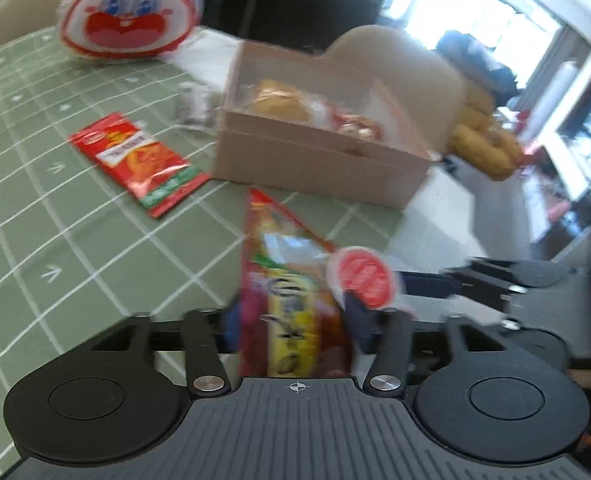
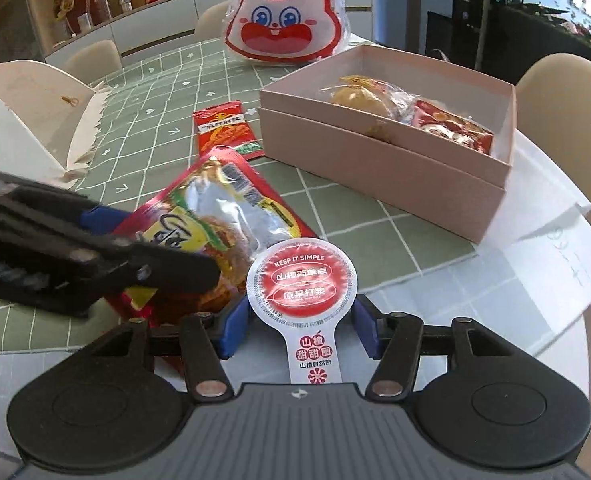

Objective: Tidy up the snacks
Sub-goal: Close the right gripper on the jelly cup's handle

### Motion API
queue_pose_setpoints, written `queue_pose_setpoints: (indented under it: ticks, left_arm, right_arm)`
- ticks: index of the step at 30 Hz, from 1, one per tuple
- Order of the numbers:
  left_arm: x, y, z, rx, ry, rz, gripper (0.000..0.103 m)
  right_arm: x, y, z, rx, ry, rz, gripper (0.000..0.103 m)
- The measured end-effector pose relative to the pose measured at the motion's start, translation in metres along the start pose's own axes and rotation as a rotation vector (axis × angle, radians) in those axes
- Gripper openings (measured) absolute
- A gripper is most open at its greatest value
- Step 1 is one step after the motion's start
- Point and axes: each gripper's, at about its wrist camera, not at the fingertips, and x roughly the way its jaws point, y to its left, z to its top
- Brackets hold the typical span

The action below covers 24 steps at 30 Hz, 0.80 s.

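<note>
Left gripper (image 1: 295, 332): pressed onto a red-and-yellow snack bag (image 1: 291, 300), bag raised off the green checked tablecloth (image 1: 55, 240), probably for carrying to the box.

Right gripper (image 2: 295, 320): blue pads (image 2: 231, 328) either side of a round hawthorn sweet pack (image 2: 301, 284); pack standing upright between them by its tab, apparently pinched, though contact not fully visible.

Pink box (image 2: 395, 168): open, just beyond both grippers, already containing a wrapped bun (image 2: 361, 102) and a red packet (image 2: 451, 128); likely the collecting point.

Red flat sachet (image 2: 225, 128): lying loose on the cloth beside the box, not yet gathered.

Rabbit-face bag (image 2: 291, 16): standing at the far side of the table, behind the box, too bulky for it by the look.
</note>
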Motion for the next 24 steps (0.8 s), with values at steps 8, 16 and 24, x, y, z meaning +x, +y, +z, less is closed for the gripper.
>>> queue_pose_setpoints:
  ticks: [8,16,24]
  left_arm:
    - [0.010,0.014,-0.002,-0.111,0.082,-0.076,0.039]
    - [-0.006,0.000,-0.004,-0.077,0.026,-0.125,0.029]
    - [-0.005,-0.020,-0.010,0.023,0.018,-0.176,0.039]
  right_arm:
    - [-0.004,-0.001,-0.007,0.019,-0.012,-0.033,0.057]
    - [-0.009,-0.001,-0.011,0.038,-0.007,-0.037,0.057]
    - [-0.016,-0.005,-0.020,0.048,-0.032,-0.013,0.057]
